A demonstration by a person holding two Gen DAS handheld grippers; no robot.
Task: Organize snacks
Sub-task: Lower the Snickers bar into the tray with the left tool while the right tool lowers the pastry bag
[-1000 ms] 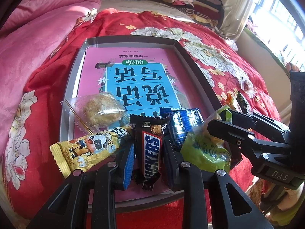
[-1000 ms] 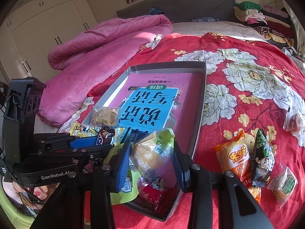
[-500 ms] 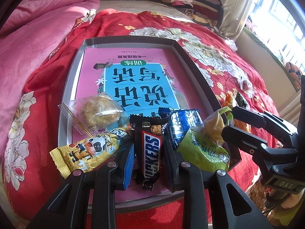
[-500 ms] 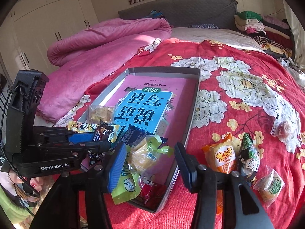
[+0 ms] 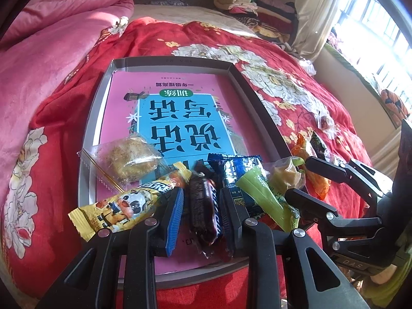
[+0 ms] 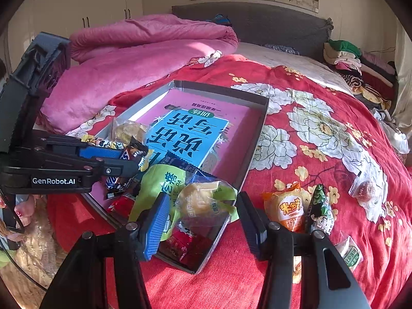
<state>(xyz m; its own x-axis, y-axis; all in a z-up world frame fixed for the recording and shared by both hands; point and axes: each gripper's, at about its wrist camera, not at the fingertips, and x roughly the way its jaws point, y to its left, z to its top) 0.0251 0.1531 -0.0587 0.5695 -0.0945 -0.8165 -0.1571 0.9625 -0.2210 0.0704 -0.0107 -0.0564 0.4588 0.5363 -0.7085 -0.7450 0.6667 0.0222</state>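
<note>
A grey tray (image 5: pixel 88 139) (image 6: pixel 255 139) lies on the red floral bedspread with a pink and blue book in it. My left gripper (image 5: pixel 200 206) (image 6: pixel 123 158) is shut on a brown Snickers bar (image 5: pixel 203 206) at the tray's near end. Beside it lie a yellow cartoon packet (image 5: pixel 123 206), a clear-wrapped pastry (image 5: pixel 130 157), a blue packet (image 5: pixel 239 170) and a green packet (image 5: pixel 260 195) (image 6: pixel 159 188). My right gripper (image 6: pixel 203 221) (image 5: pixel 306 177) is open around a clear-wrapped yellow cake (image 6: pixel 203 200), which rests on the tray's corner.
Loose snacks lie on the bedspread right of the tray: an orange packet (image 6: pixel 289 208), a dark green packet (image 6: pixel 320 211), a clear-wrapped sweet (image 6: pixel 364 186) and a small green one (image 6: pixel 351 253). A pink quilt (image 6: pixel 134 59) lies to the left. Folded clothes (image 6: pixel 350 59) are at the back right.
My right gripper opened and let go of the yellow cake, then drew back a little. My left gripper tilted the Snickers bar while still holding it.
</note>
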